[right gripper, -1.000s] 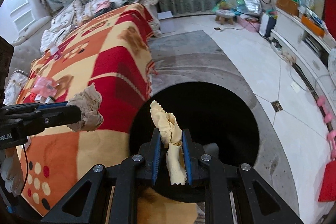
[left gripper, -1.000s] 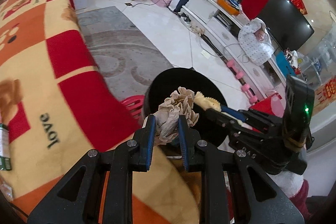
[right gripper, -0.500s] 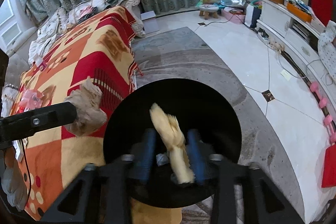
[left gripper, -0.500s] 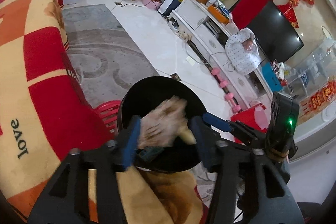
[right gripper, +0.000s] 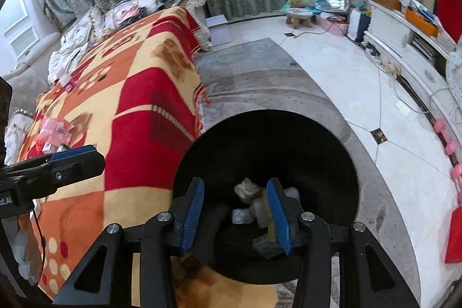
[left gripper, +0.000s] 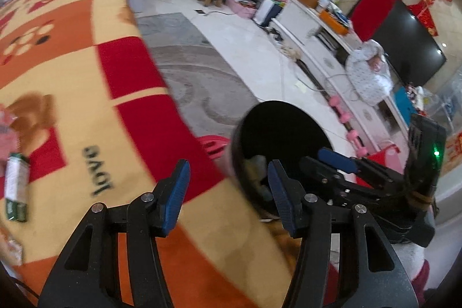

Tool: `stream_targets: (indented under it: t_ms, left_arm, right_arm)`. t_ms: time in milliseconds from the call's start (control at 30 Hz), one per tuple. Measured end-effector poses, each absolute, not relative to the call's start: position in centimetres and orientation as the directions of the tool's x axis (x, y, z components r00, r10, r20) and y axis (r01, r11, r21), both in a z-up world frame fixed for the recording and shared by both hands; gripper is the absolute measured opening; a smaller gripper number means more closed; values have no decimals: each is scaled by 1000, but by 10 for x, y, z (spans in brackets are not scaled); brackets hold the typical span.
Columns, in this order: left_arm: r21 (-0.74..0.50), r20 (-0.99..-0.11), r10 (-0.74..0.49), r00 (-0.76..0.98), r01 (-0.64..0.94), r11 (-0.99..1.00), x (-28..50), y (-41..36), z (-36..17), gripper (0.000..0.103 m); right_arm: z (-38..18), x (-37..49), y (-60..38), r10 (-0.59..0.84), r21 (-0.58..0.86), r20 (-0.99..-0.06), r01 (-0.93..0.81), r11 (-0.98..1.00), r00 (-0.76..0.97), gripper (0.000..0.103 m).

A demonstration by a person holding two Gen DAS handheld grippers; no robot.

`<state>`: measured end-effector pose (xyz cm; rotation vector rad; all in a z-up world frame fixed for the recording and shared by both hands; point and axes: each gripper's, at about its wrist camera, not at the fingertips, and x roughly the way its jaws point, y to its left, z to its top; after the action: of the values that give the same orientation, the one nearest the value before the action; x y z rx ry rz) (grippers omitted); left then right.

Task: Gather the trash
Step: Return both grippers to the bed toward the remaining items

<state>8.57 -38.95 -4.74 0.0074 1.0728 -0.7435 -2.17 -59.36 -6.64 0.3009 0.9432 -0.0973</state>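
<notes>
The round black plastic bin [right gripper: 332,152] sits on the floor against the checked red-and-orange blanket [right gripper: 138,94], within reach. Both tools gape empty: the right tool [right gripper: 235,218] hangs over the bin mouth, crumpled beige paper wads [right gripper: 248,189] lying inside. The left tool [left gripper: 228,192] points at the blanket edge, bin at its two o'clock. More litter, a green-and-white wrapper [left gripper: 16,189], lies at nine o'clock.

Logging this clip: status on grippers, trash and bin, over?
Left gripper open, empty. Right gripper open over the bin. Crumpled paper lies inside the bin. More wrappers on the blanket; nothing blocking.
</notes>
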Motion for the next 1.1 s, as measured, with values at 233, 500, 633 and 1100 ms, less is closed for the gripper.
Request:
stream_targets:
  t_ms: [233,500,633,1100]
  left_arm:
    - [-266,-810,-475,343,506,820,88,-347,-48,55]
    - [-231,-825,-407,392,424,876,95,-292,-48,55]
    - [-216,-828,-377,415,384,898,96,-262,-47,55]
    - [-153,-836,-238,495,207,966,114,-138,-46,55]
  right_arm:
    - [-60,-7,-552,90,205,-807,133,970,584,45]
    - [-53,11,-496,155,213,-798,31,977,582,52]
    - [-53,20,-470,189,219,-797,-17,975,573,54]
    - [-53,55,-385,290,233,-802,-174,957,521,62]
